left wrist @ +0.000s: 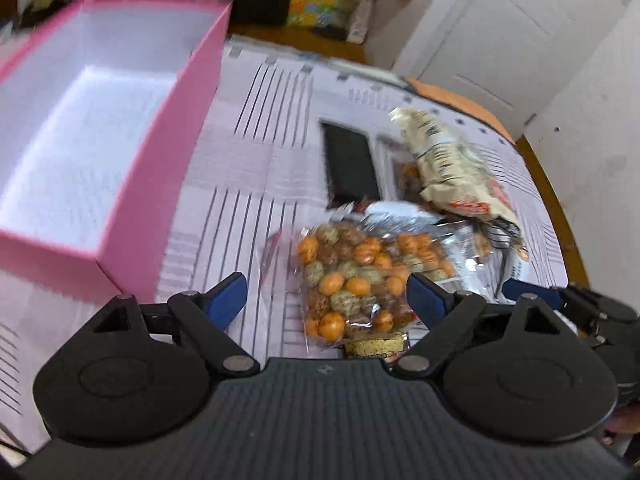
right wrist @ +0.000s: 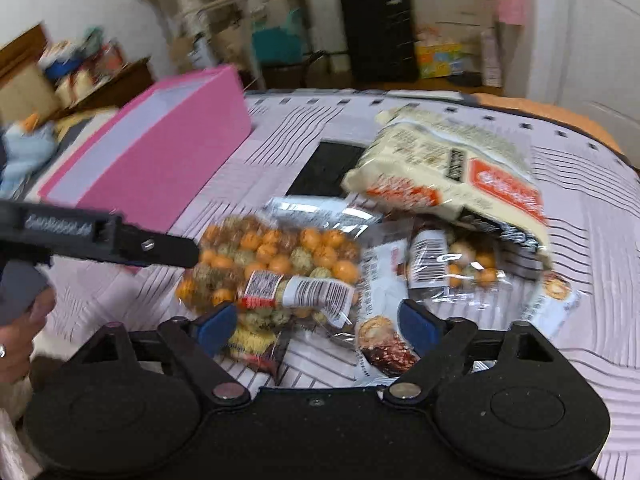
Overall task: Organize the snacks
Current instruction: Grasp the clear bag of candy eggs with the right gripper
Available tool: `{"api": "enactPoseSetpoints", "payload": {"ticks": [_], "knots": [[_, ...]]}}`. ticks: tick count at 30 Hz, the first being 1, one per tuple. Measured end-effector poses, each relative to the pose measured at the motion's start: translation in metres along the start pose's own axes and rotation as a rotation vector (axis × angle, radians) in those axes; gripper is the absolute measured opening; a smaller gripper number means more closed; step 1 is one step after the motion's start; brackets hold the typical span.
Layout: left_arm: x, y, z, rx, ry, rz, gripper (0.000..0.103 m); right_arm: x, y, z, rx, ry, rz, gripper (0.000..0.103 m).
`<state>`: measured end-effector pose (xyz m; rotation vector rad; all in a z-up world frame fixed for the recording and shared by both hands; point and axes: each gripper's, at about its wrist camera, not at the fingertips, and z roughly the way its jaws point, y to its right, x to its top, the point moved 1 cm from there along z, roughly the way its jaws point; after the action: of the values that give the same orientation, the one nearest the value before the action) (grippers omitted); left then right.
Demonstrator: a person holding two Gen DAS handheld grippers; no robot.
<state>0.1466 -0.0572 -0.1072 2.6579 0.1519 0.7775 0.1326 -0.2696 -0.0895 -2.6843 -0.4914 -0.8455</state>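
Jaws spread wide, your left hand-held gripper (left wrist: 326,294) hangs over the near end of a clear bag of orange and speckled coated nuts (left wrist: 352,276), blue pads on either side of it and nothing pinched yet. Your right hand-held gripper (right wrist: 318,322) is just as open, poised above the barcode label end of what looks like the same nut bag (right wrist: 276,268), with a small wrapped pastry packet (right wrist: 384,344) lying close by its right pad.

The snacks sit in a loose heap on the patterned table (left wrist: 256,184): a large cream-and-orange packet (right wrist: 452,172) leans over the far side of the heap, a second small bag of nuts (right wrist: 460,260) is tucked beneath it, and a dark flat object (left wrist: 350,164), perhaps a phone, lies just behind. The pink box (left wrist: 172,148), white-lined and apparently empty, stands open well to the left, apart from the heap.

Both tools appear aimed at one bag, so decide which takes it. Bite the crimped seam or label end rather than the bulging middle, where the round nuts would probably roll and slip. Lift clear before swinging left, since overlapping film may drag the neighbours. Blur softens both views; settle first.
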Motion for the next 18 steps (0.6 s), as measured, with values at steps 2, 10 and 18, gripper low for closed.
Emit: {"api": "enactPoseSetpoints", "payload": {"ticks": [2, 10, 18], "knots": [[-0.004, -0.010, 0.015, -0.010, -0.042, -0.056, 0.087, -0.003, -0.005, 0.007, -0.029, -0.001, -0.064, 0.095], [-0.015, -0.022, 0.036, -0.071, -0.050, -0.118, 0.072, -0.005, -0.001, 0.020, -0.038, -0.003, -0.119, 0.095], [-0.013, -0.013, 0.029, -0.095, -0.022, -0.036, 0.056, -0.010, -0.021, 0.026, -0.118, 0.000, -0.299, 0.092]]}}
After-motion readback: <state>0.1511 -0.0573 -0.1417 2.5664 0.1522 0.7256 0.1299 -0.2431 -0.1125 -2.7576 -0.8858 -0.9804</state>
